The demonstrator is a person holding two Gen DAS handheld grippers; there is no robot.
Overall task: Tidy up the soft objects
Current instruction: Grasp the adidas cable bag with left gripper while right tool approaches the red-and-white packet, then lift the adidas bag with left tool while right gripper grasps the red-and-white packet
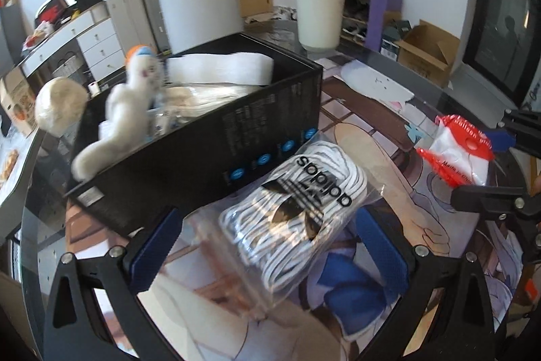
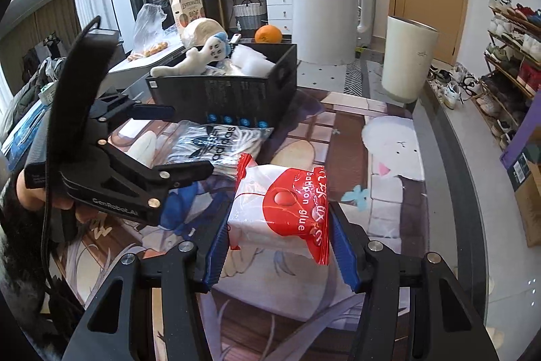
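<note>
A cluttered living room with a shoe rack, drawers and a white appliance surrounds a glass-topped table (image 2: 449,137) laid over a printed cartoon mat. The right tongs (image 2: 280,235) hold a soft red-and-white packet (image 2: 280,208) by its two sides, the blue ribbed pads pressing into the crinkly film, and the packet looks lifted off the table. The black box (image 2: 236,97), already carrying a white plush toy (image 2: 192,58) and folded white padding, stands ahead of these tongs and slightly to their left, so I judge the coming move to be a carry forward and over its near wall. The left tongs (image 1: 270,246) stand wide and empty, straddling a clear plastic bag of white laces (image 1: 297,208) that lies on the table just ahead of them. Its long axis runs diagonally, from close to the pads up toward the box's near wall, which it nearly touches. The bag looks slippery and squashy, and the left hand is the nearer to it.
</note>
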